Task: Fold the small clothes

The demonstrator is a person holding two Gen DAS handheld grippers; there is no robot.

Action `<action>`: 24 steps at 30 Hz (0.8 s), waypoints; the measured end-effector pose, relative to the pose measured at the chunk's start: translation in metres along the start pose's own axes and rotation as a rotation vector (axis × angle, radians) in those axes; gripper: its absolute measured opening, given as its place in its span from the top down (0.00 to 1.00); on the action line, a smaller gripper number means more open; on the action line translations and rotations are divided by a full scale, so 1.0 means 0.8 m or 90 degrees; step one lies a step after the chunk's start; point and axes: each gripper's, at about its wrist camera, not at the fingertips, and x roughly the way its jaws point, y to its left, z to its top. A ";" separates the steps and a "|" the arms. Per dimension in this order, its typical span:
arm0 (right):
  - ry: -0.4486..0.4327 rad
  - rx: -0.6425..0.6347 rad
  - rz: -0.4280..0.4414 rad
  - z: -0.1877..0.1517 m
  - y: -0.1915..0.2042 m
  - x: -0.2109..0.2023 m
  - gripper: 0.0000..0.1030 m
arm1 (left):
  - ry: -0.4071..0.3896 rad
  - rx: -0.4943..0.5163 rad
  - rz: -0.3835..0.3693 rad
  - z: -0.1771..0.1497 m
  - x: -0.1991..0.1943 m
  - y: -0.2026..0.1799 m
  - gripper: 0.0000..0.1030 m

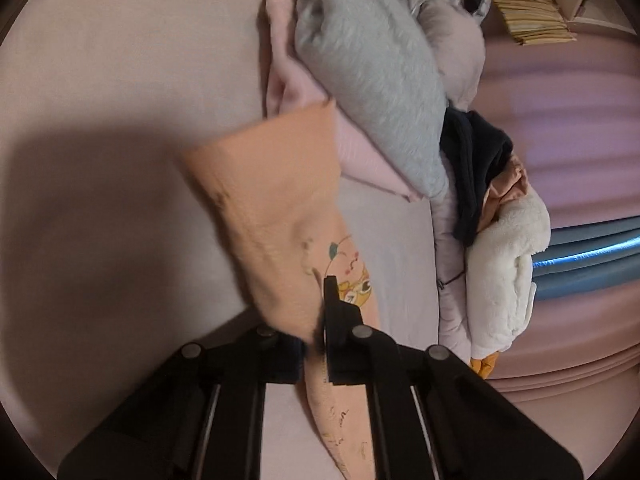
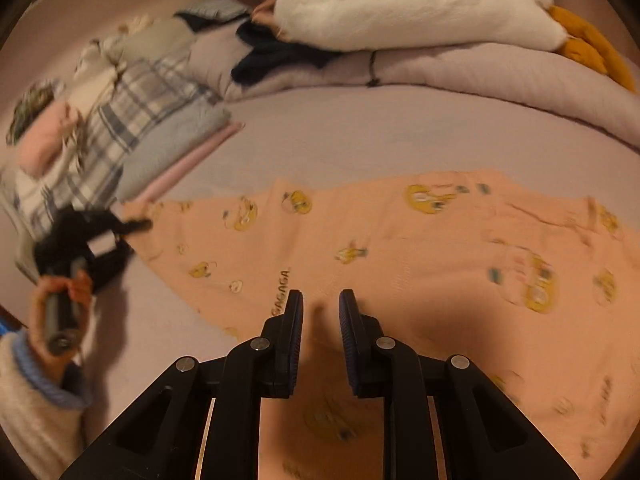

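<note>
A peach garment with yellow cartoon prints lies spread on the pale pink bed sheet. My left gripper is shut on one end of the garment and holds it lifted above the sheet; it also shows at the left of the right wrist view. My right gripper is open just above the middle of the garment, with peach cloth showing between its fingers.
A stack of folded clothes, grey, pink and plaid, sits beside the garment. A rolled pale duvet carries a white plush toy and a dark garment. The bed edge lies to the right.
</note>
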 end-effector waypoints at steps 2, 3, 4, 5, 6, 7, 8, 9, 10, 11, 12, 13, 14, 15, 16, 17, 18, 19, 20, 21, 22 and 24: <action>-0.009 0.016 0.014 -0.004 -0.014 -0.023 0.79 | -0.010 0.045 0.018 -0.002 -0.006 -0.018 0.96; -0.011 0.020 0.015 -0.007 -0.020 -0.032 0.79 | -0.017 0.080 0.021 -0.003 -0.013 -0.034 0.96; -0.013 0.024 0.014 -0.012 -0.027 -0.040 0.79 | -0.024 0.109 0.023 -0.007 -0.016 -0.049 0.96; -0.014 0.028 0.007 -0.016 -0.036 -0.055 0.79 | -0.032 0.147 0.024 -0.011 -0.023 -0.068 0.96; -0.015 0.029 0.001 -0.021 -0.042 -0.062 0.79 | -0.036 0.178 0.023 -0.017 -0.026 -0.083 0.96; -0.019 0.031 -0.009 -0.025 -0.049 -0.073 0.79 | -0.039 0.214 0.016 -0.025 -0.030 -0.103 0.97; -0.025 0.038 -0.021 -0.032 -0.059 -0.086 0.79 | -0.039 0.253 0.008 -0.037 -0.033 -0.125 0.97; -0.027 0.044 -0.025 -0.036 -0.063 -0.092 0.79 | -0.037 0.291 0.001 -0.050 -0.033 -0.146 0.97; -0.031 0.055 -0.026 -0.040 -0.071 -0.100 0.79 | -0.031 0.318 -0.006 -0.062 -0.032 -0.161 0.97; -0.038 0.069 -0.029 -0.046 -0.081 -0.112 0.79 | -0.021 0.354 -0.015 -0.080 -0.029 -0.180 0.97; -0.044 0.077 -0.033 -0.050 -0.084 -0.117 0.79 | -0.012 0.377 -0.022 -0.095 -0.023 -0.194 0.98; -0.049 0.086 -0.038 -0.053 -0.089 -0.123 0.79 | 0.007 0.406 -0.035 -0.117 -0.017 -0.210 0.98; -0.057 0.097 -0.044 -0.059 -0.096 -0.131 0.79 | 0.022 0.437 -0.044 -0.141 -0.011 -0.225 0.98; -0.061 0.104 -0.046 -0.063 -0.099 -0.136 0.79 | 0.036 0.463 -0.049 -0.162 -0.006 -0.236 0.98; -0.067 0.113 -0.046 -0.066 -0.104 -0.142 0.79 | 0.057 0.495 -0.059 -0.190 0.001 -0.246 0.98; -0.071 0.121 -0.045 -0.069 -0.107 -0.147 0.79 | 0.075 0.525 -0.067 -0.216 0.005 -0.254 0.98; -0.073 0.125 -0.046 -0.071 -0.109 -0.151 0.79 | 0.093 0.560 -0.077 -0.249 0.010 -0.264 0.98; -0.075 0.129 -0.048 -0.073 -0.113 -0.155 0.79 | 0.108 0.578 -0.085 -0.271 0.014 -0.268 0.98; -0.077 0.134 -0.050 -0.075 -0.115 -0.156 0.79 | 0.133 0.597 -0.094 -0.298 0.019 -0.272 0.98; -0.076 0.139 -0.051 -0.077 -0.118 -0.157 0.79 | 0.150 0.610 -0.104 -0.319 0.022 -0.272 0.98; -0.074 0.147 -0.049 -0.078 -0.122 -0.155 0.79 | 0.174 0.625 -0.112 -0.345 0.028 -0.272 0.97; -0.070 0.165 -0.043 -0.082 -0.129 -0.153 0.79 | 0.218 0.634 -0.117 -0.386 0.039 -0.265 0.97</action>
